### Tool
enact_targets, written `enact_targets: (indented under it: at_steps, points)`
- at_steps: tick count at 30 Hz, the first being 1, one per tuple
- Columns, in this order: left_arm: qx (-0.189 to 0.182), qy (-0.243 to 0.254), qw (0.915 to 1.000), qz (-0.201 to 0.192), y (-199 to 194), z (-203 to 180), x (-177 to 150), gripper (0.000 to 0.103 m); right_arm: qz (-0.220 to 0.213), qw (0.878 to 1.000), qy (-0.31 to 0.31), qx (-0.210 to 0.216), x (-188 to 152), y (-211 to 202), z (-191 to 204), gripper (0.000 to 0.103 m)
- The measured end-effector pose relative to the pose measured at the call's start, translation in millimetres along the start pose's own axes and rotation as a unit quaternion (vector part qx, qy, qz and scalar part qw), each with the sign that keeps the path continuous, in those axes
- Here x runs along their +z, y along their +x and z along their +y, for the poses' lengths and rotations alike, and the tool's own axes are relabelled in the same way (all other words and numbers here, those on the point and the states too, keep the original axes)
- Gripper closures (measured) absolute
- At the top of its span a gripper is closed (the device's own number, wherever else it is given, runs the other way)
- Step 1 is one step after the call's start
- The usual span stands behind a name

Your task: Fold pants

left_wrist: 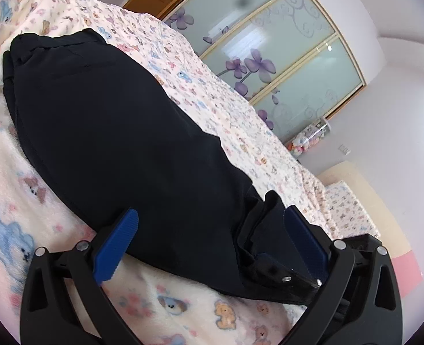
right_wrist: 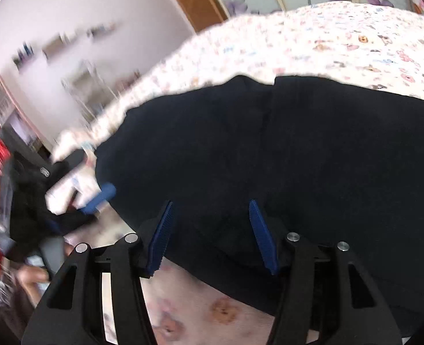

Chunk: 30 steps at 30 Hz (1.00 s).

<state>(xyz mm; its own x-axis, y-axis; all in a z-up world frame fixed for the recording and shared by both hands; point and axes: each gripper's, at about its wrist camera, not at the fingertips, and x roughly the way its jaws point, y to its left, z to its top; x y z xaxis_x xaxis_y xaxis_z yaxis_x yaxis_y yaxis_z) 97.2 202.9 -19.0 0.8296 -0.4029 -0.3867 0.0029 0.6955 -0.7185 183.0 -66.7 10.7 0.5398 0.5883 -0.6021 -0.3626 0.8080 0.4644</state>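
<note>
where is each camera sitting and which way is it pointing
Left wrist: on the left tongs, looking along the black pants on the bed toward the flowered wardrobe; open blue fingers show.
Right wrist: on the right tongs, open over the pants; the left tongs show at left.
Shared: pants, bed, wardrobe.

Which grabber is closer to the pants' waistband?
Cannot tell. The left gripper straddles the black pants' near end, waistband far away; the right gripper hangs open over them.

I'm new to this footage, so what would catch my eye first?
The black pants sprawl across the teddy-print blanket, filling the middle of both views. Blue-padded fingers of the open left gripper flank their near end. Behind, purple-flowered wardrobe doors stand beyond the bed.
</note>
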Motion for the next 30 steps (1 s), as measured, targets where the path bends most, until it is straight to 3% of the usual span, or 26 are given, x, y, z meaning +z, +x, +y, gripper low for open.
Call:
enact_targets:
  at_steps: [2,4,6,8,9,10,14,16,19,22,27,30]
  points:
    - [-0.003,-0.007,1.0,-0.001,-2.0,2.3,1.8,0.002,0.038,0.999,-0.01,-0.014,-3.3,14.0,-3.7,0.045]
    - [-0.002,-0.015,0.9998,0.012,-5.9,3.6,4.1,0.002,0.018,1.0,-0.002,0.009,-3.5,-0.4,-6.1,0.045]
    - [-0.001,-0.032,0.9994,0.012,-20.1,6.7,7.9,0.002,-0.024,0.997,0.018,0.067,-5.8,-27.8,-15.3,0.044]
    - [0.005,-0.053,0.9985,0.008,-31.6,12.1,12.3,0.002,-0.069,0.992,0.03,0.106,-7.0,-58.7,-29.7,0.031]
    - [0.006,-0.076,0.997,0.013,-36.8,18.3,15.2,0.002,-0.083,0.989,0.031,0.115,-7.9,-67.9,-35.0,0.018]
    - [0.007,-0.098,0.995,0.021,-39.1,24.7,16.4,0.002,-0.105,0.986,0.032,0.125,-9.2,-82.5,-45.2,0.013]
    - [0.006,-0.162,0.9855,0.05,-33.7,43.3,15.6,0.002,-0.16,0.97,0.06,0.171,-14.8,-106.0,-79.4,0.013]
    - [0.02,-0.179,0.9819,0.059,-28.2,47.8,18.2,0.002,-0.19,0.953,0.096,0.214,-21.5,-111.9,-99.9,0.012]
    - [0.033,-0.202,0.9761,0.073,-18.3,53.0,25.7,0.002,-0.19,0.945,0.129,0.231,-25.4,-99.9,-110.7,0.012]
    - [0.035,-0.228,0.9698,0.078,-8.2,62.1,37.5,0.002,-0.189,0.944,0.125,0.241,-26.4,-98.3,-111.5,0.012]
    - [0.043,-0.285,0.9536,0.087,10.9,81.3,51.1,0.002,-0.183,0.946,0.111,0.242,-30.0,-94.1,-107.4,0.012]
    - [0.027,-0.3,0.9507,0.074,13.2,82.5,62.3,0.002,-0.179,0.947,0.106,0.246,-30.7,-93.1,-105.3,0.012]
